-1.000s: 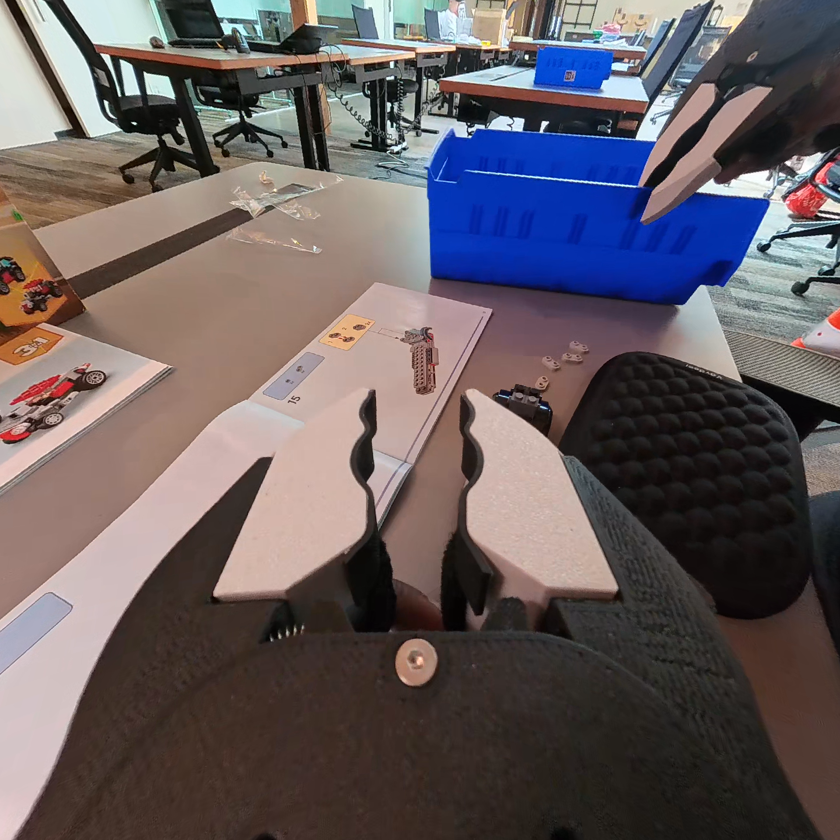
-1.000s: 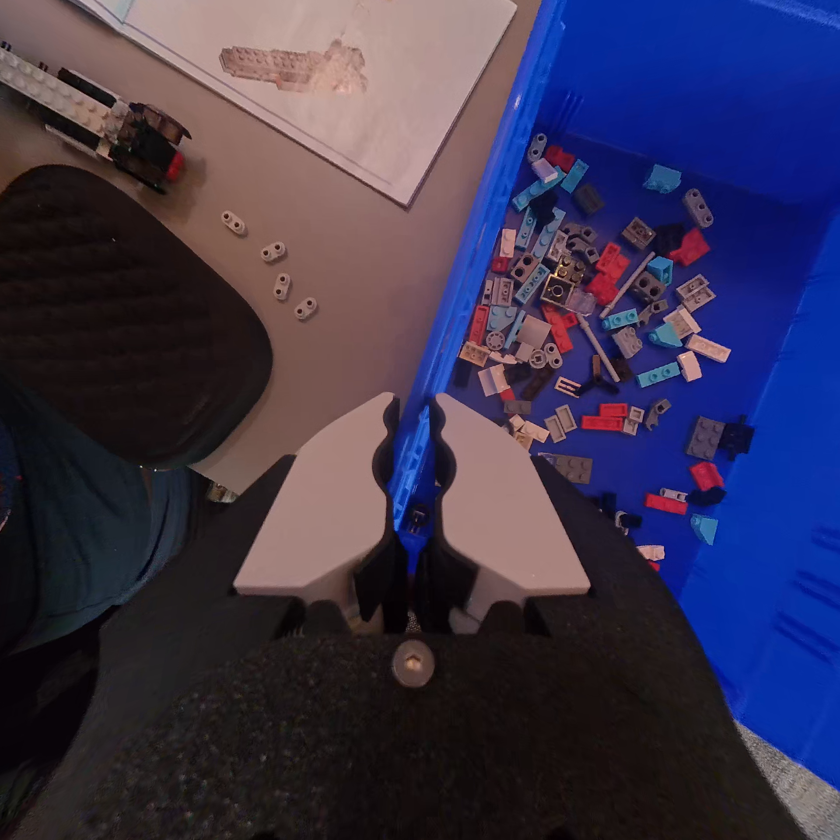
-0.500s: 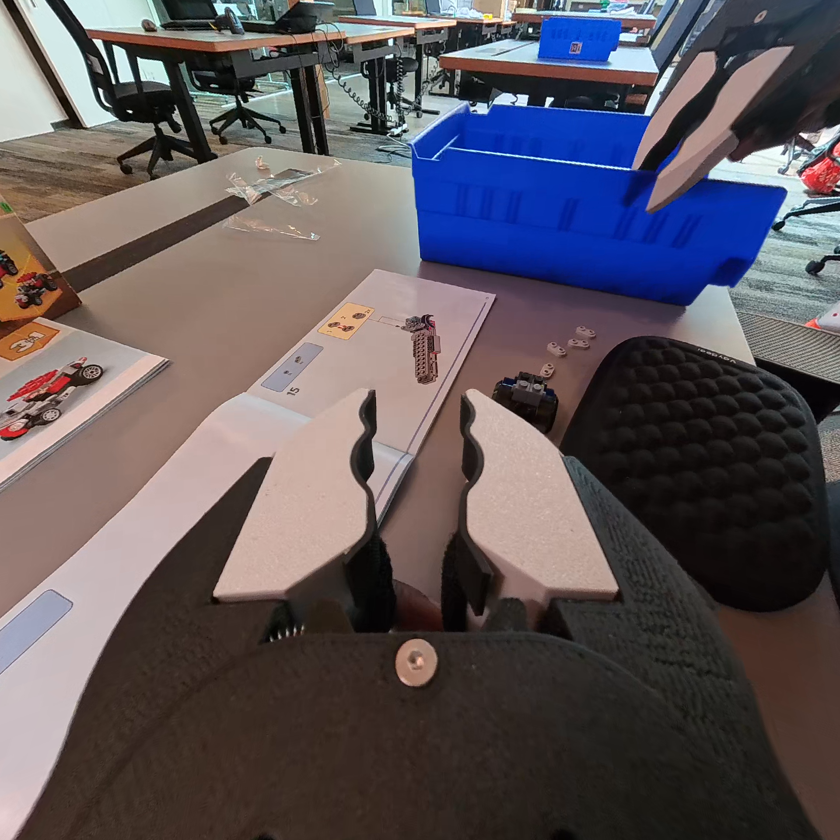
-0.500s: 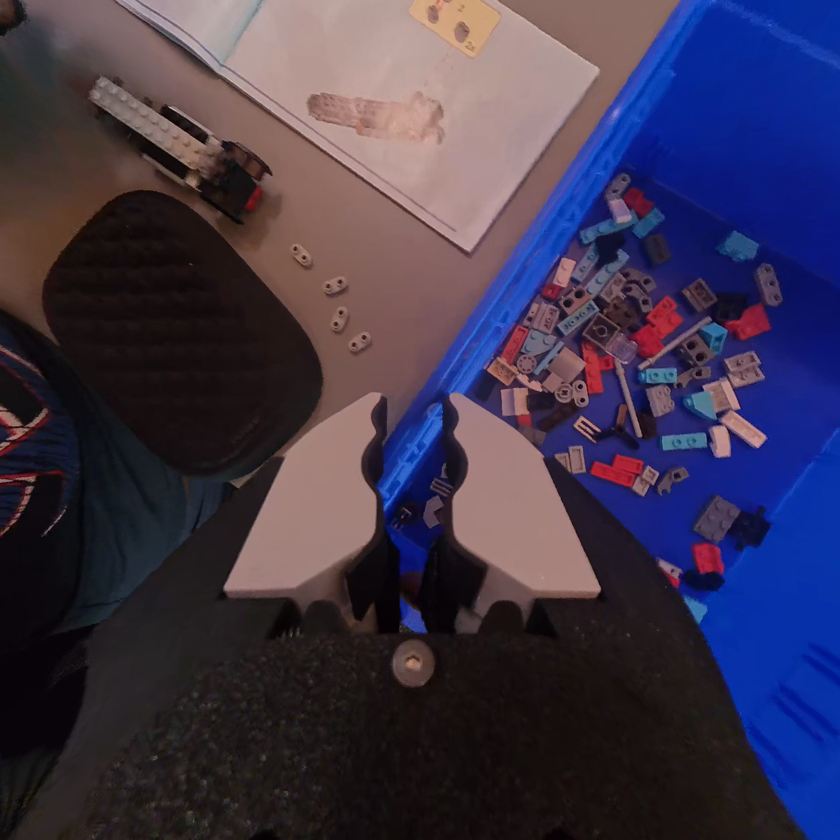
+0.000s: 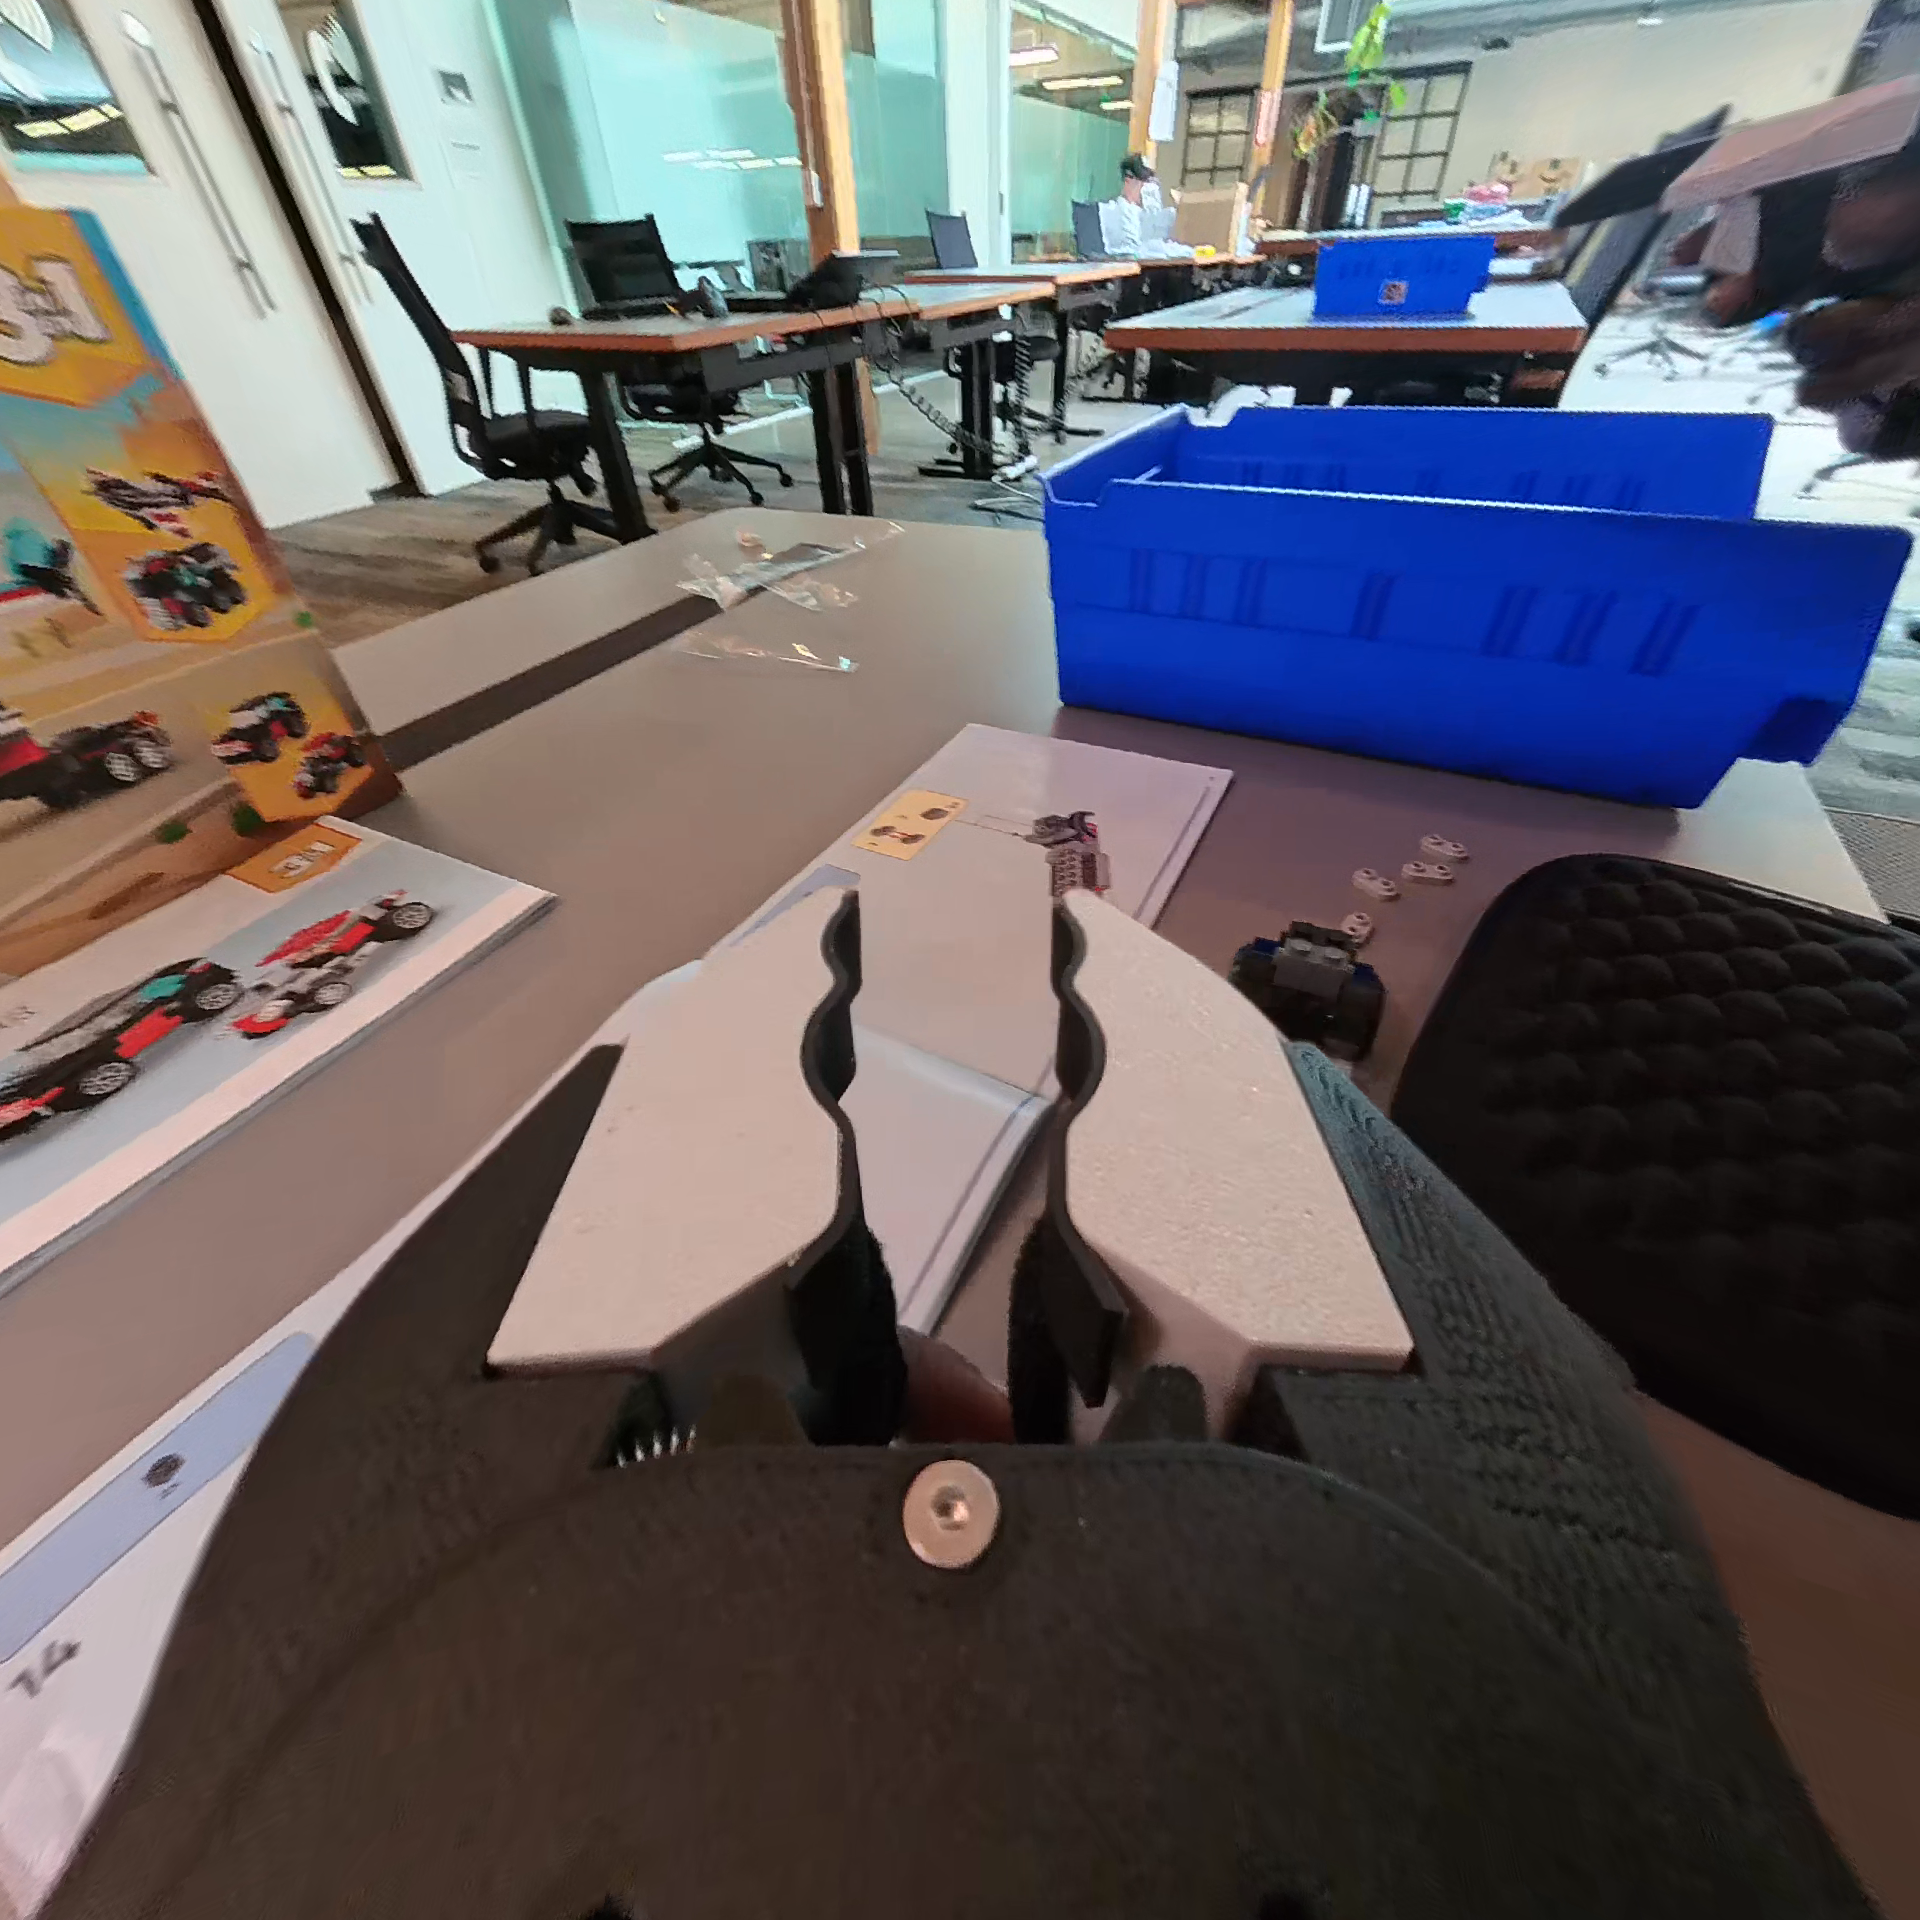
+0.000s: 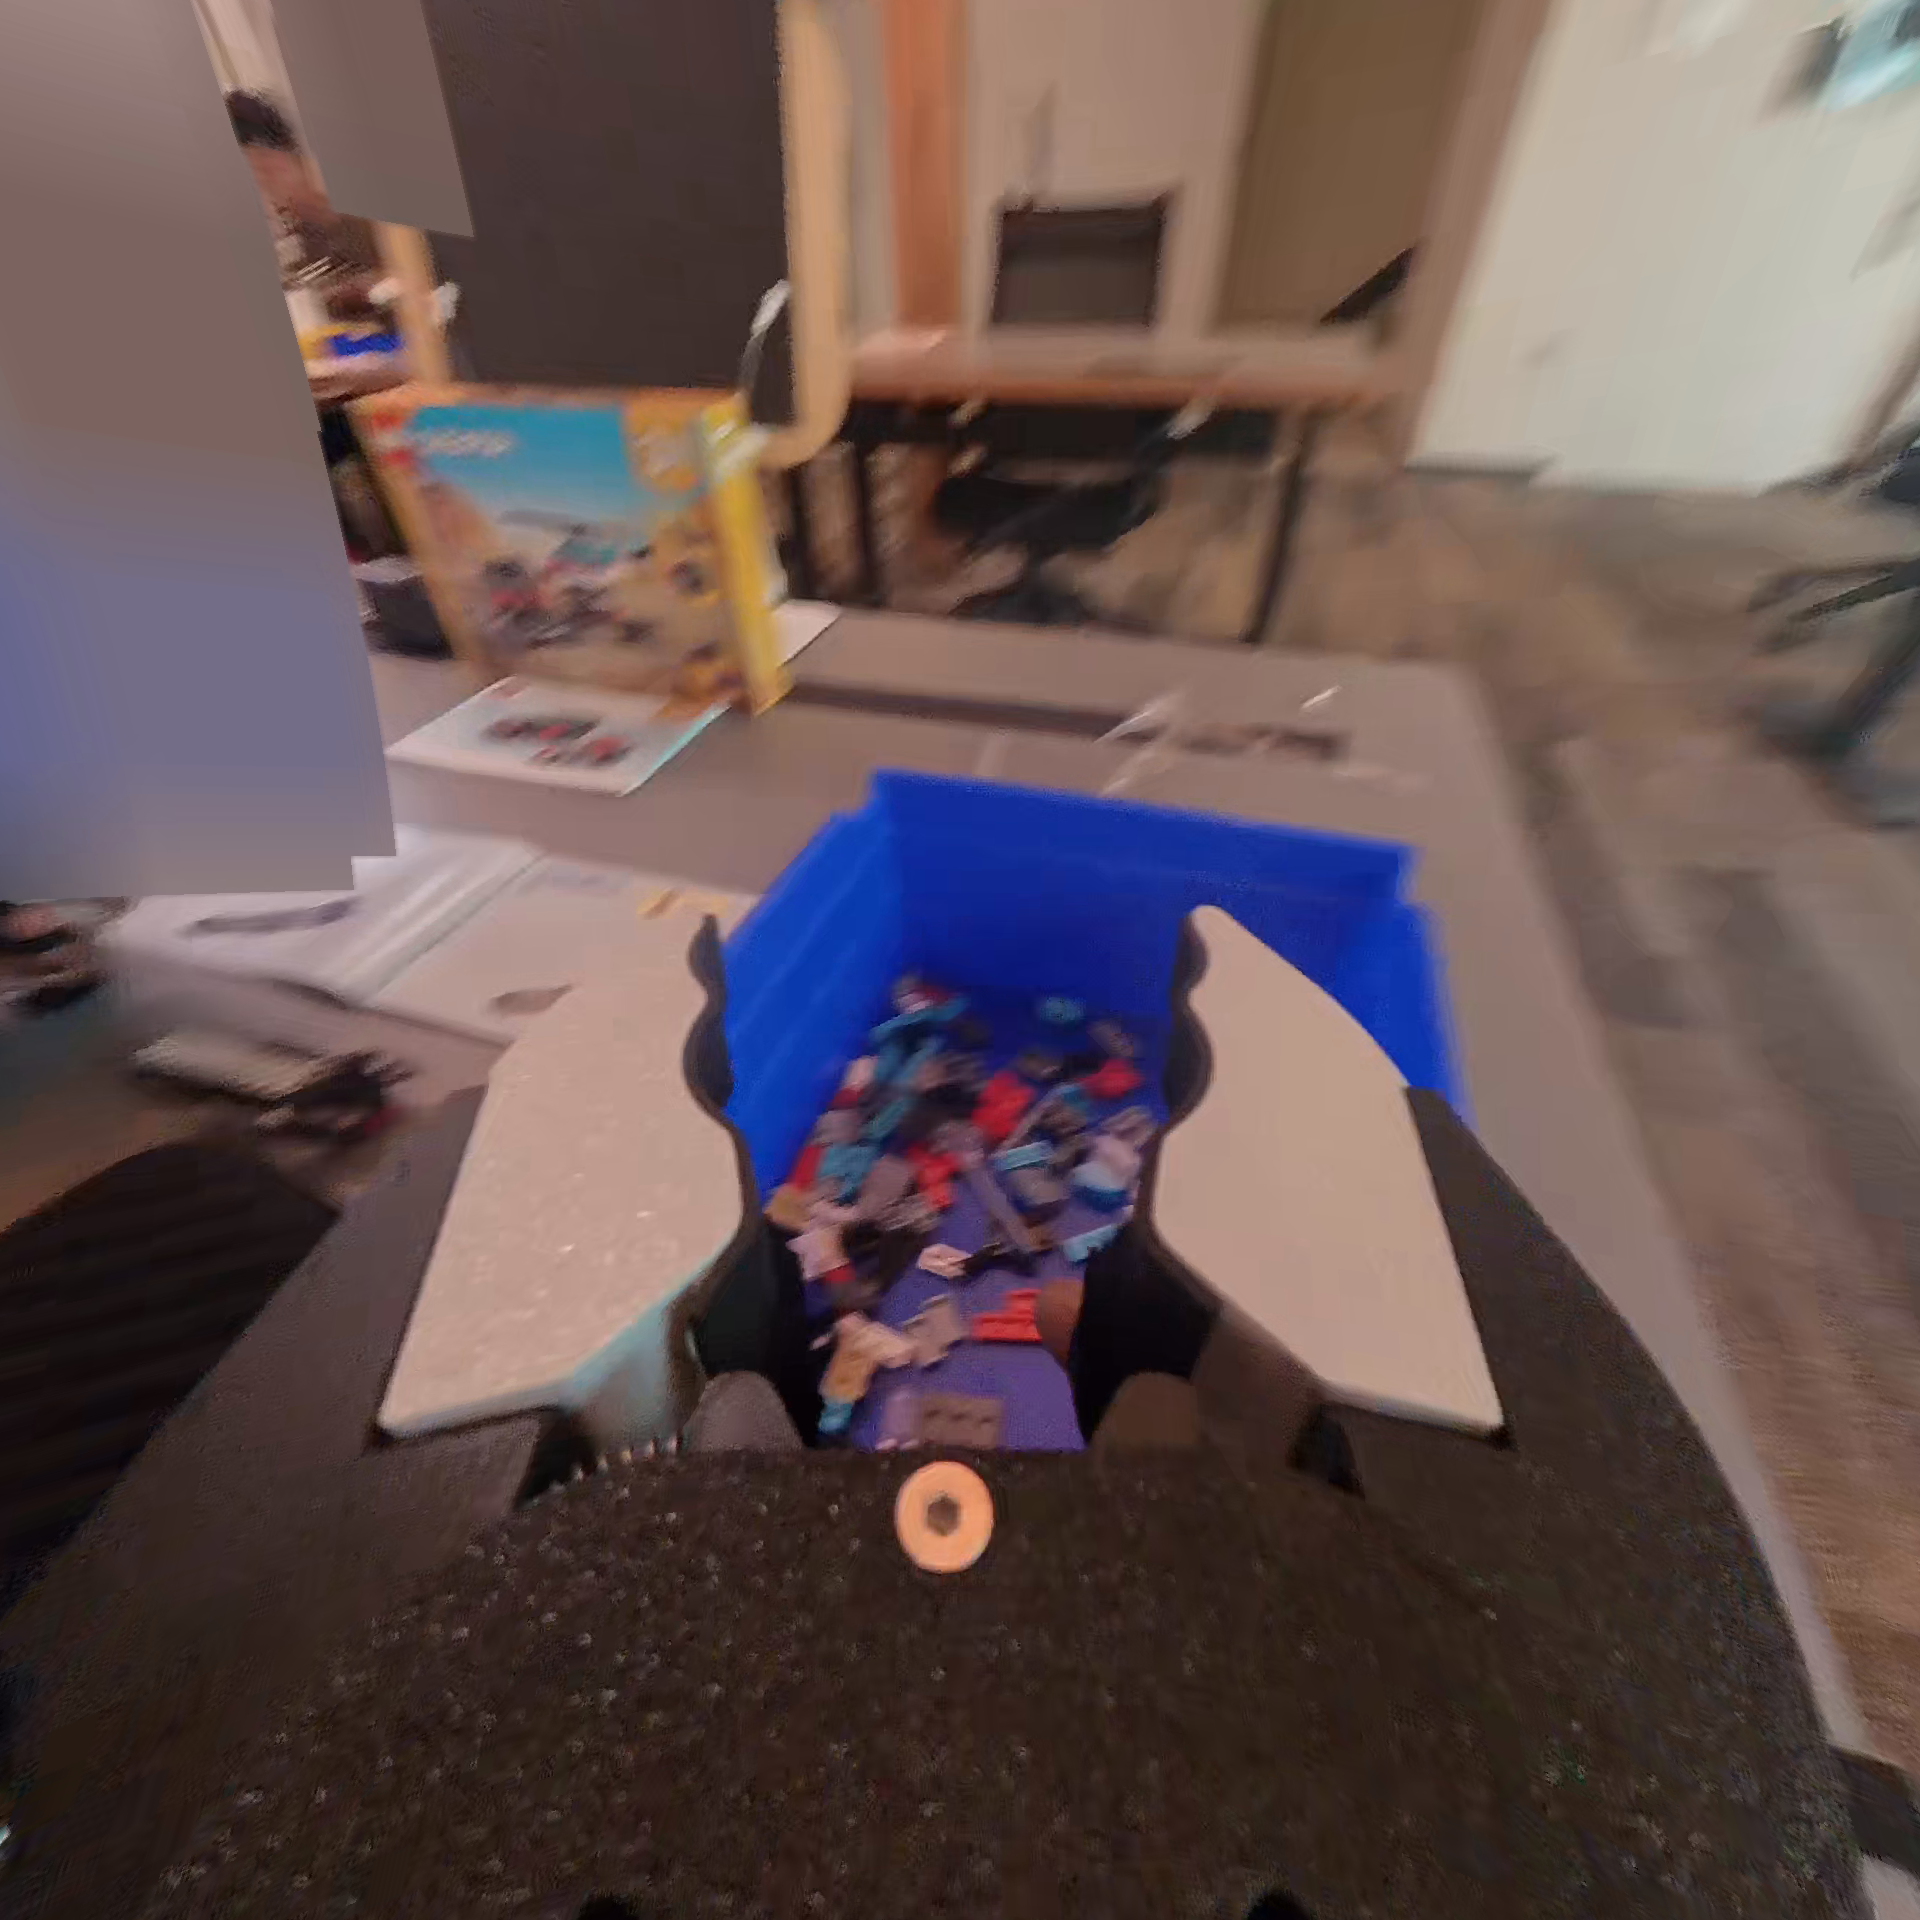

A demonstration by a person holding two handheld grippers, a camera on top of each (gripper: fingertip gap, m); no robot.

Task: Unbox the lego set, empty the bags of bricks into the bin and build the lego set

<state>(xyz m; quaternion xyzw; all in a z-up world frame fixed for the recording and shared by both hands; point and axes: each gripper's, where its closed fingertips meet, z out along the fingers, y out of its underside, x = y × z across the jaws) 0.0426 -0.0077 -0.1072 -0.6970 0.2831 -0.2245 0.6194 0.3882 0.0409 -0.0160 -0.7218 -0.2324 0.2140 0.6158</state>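
- Building is the step in hand: the blue bin (image 6: pixel 1049 883) already holds a loose heap of bricks (image 6: pixel 966 1153), and a small partly built model (image 5: pixel 1311 982) sits on the worktop (image 5: pixel 727 790) beside the open instruction booklet (image 5: pixel 1049 842).
- The right tool (image 6: pixel 945 987) hangs over the bin with its jaws spread wide and nothing between them; the view is smeared, so single bricks are hard to tell apart.
- The left tool (image 5: pixel 956 935) hovers low over the booklet, jaws parted a little, holding nothing.
- The next move probably calls for picking one small brick out of the heap, which means lowering the right tool into the bin and closing on a single piece without catching its neighbours.
- Four small grey pieces (image 5: pixel 1403 873) lie near the model, between it and the bin, just beside a black padded rest (image 5: pixel 1662 1143).
- The lego box (image 5: pixel 125 582) stands at the left with a second booklet (image 5: pixel 239 997) in front of it; empty clear bags (image 5: pixel 769 592) lie farther back.
- The room is an open office with desks, black chairs and glass partitions.
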